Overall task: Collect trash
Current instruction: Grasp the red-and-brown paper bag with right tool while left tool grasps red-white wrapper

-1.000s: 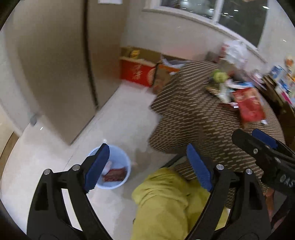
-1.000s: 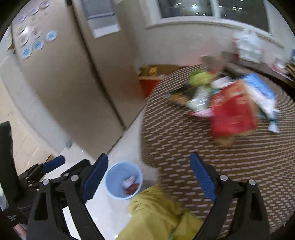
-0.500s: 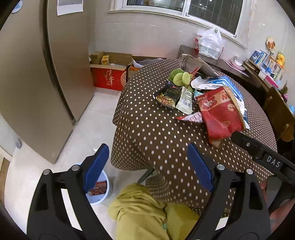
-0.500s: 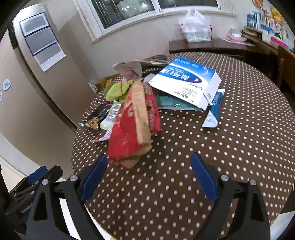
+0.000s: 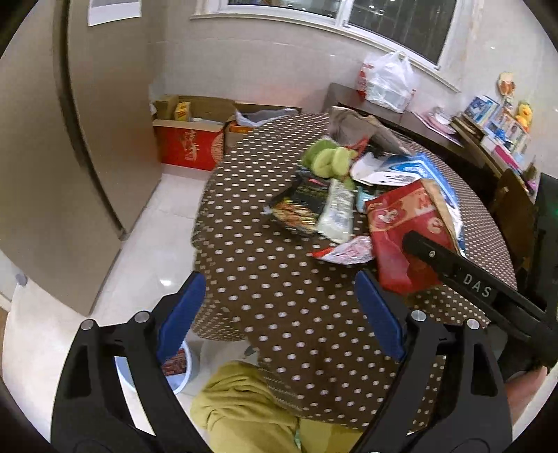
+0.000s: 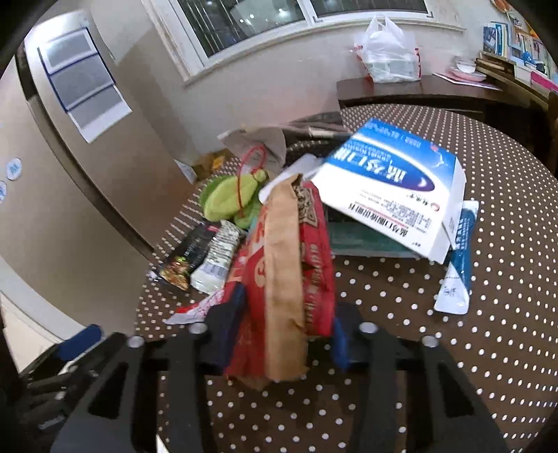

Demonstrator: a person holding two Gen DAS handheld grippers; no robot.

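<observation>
Surface: round, draped in a brown cloth with white dots (image 6: 453, 348), hanging over the edge toward the floor.
Room: pale tiled floor (image 5: 146, 244), tall beige cabinet front (image 5: 42, 156) at left, window (image 6: 279, 21) above a white sill, dark sideboard (image 6: 418, 90) carrying a white plastic bag (image 6: 383, 48).
By the wall: red carton (image 5: 190, 150) and open cardboard boxes on the floor.
Litter pile: red and brown paper bag (image 6: 286, 265), blue and white box (image 6: 394, 188) tilted on top of other things, blue sachet (image 6: 457, 268) beside it, green soft lump (image 6: 230, 198), dark snack wrapper (image 6: 188, 254), pale wrapper (image 6: 216, 261), small red and white wrapper (image 5: 345, 251).
Bin: light blue bucket (image 5: 181, 369) on the floor below the surface's edge, some litter inside, partly hidden by the left claw's finger.
Right claw (image 6: 279, 334): closing around the near end of the red and brown paper bag, blue pads at both sides of it; firm clamping cannot be told, the near part being blurred.
Bag relative to right claw: between the fingers, stretching away toward the pile, standing on its narrow side.
Left claw (image 5: 279, 313): apart, nothing between the pads, hovering over the near edge of the surface, pile ahead and to the right.
Person: yellow-green garment (image 5: 251, 411) low in the left view.
</observation>
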